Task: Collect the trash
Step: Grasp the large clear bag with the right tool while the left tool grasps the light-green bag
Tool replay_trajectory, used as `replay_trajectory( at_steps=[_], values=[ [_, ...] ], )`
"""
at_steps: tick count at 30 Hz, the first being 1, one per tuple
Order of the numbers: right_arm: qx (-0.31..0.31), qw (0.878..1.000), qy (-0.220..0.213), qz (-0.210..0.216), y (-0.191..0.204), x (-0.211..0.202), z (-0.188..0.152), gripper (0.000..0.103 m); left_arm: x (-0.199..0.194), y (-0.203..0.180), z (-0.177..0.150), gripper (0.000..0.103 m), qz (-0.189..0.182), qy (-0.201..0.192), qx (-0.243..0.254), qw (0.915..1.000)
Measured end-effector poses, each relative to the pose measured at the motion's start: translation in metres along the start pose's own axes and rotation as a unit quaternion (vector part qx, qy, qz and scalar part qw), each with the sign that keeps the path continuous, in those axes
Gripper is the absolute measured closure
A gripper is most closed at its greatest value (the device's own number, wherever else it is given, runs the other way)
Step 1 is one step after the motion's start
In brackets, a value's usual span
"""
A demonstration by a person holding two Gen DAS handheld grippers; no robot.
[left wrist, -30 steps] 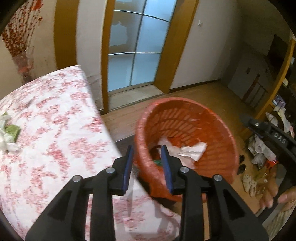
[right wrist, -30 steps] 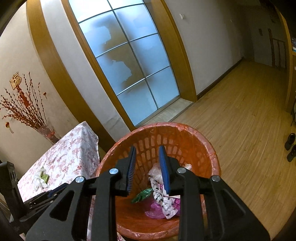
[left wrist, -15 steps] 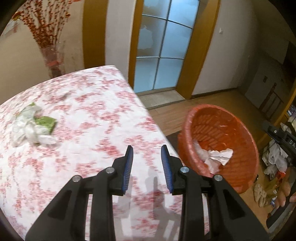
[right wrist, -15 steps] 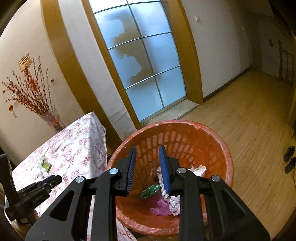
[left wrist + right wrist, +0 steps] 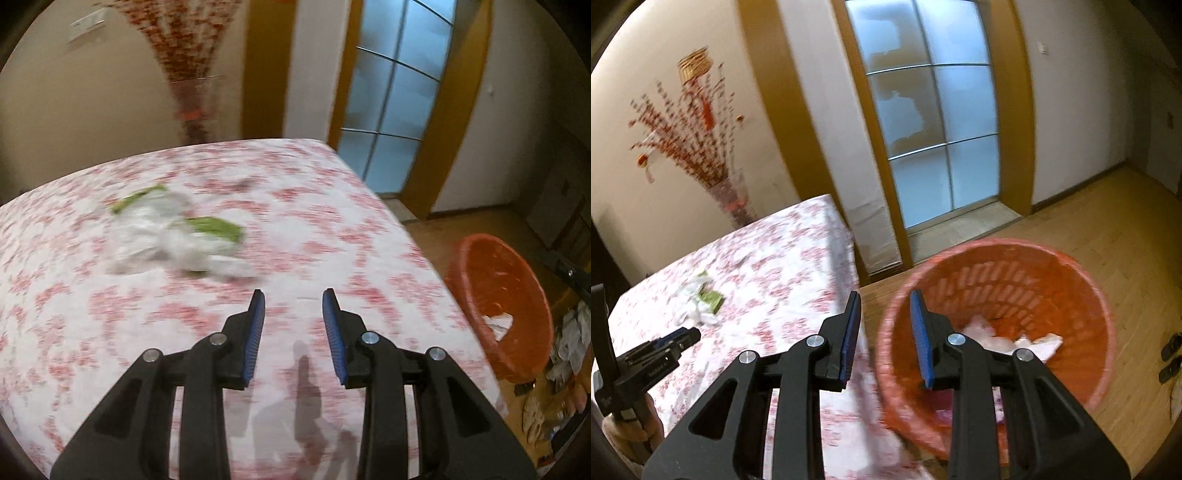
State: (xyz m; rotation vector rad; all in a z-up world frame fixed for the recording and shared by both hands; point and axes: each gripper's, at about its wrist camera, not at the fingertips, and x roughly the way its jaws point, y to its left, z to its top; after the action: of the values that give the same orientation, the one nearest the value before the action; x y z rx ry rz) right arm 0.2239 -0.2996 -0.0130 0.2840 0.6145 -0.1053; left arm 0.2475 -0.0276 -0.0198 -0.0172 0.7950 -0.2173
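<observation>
Trash lies ahead and to the left of my left gripper, a crumpled heap of white tissue or thin plastic with green scraps mixed in, resting on the table under its red-and-white floral cloth. Its long axis runs roughly across my left view, from upper left to lower right, so the near end of the pile sits just off the tip of the left finger. My left gripper's jaws stand apart with nothing between the blue ribbed pads. My right gripper is likewise parted and empty, hanging over the gap between the table edge and the orange basket.

Of the two, my left gripper is clearly the nearer to the pile; the right view shows it low on the left with the heap just beyond its tips. My judgement is that the left should take this pick, swinging leftward and forward before closing.

The heap looks soft, light and loosely bunched, likely to compress and perhaps shed a piece when pinched. The basket is rigid latticed plastic, lined with a thin bag, already holding white and pink scraps. It stands on the wooden floor just beside the table's corner.
</observation>
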Motion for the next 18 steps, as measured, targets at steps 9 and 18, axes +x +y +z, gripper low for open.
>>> replay_trajectory(
  at_steps=[9, 18],
  values=[
    [-0.063, 0.996, 0.033, 0.050, 0.080, 0.032, -0.006, 0.074, -0.015, 0.094, -0.005, 0.069, 0.055, -0.011, -0.063, 0.9964],
    [-0.126, 0.983, 0.068, 0.117, 0.177, 0.072, -0.017, 0.074, -0.026, 0.166, -0.007, 0.069, 0.085, -0.022, -0.112, 0.9899]
  ],
)
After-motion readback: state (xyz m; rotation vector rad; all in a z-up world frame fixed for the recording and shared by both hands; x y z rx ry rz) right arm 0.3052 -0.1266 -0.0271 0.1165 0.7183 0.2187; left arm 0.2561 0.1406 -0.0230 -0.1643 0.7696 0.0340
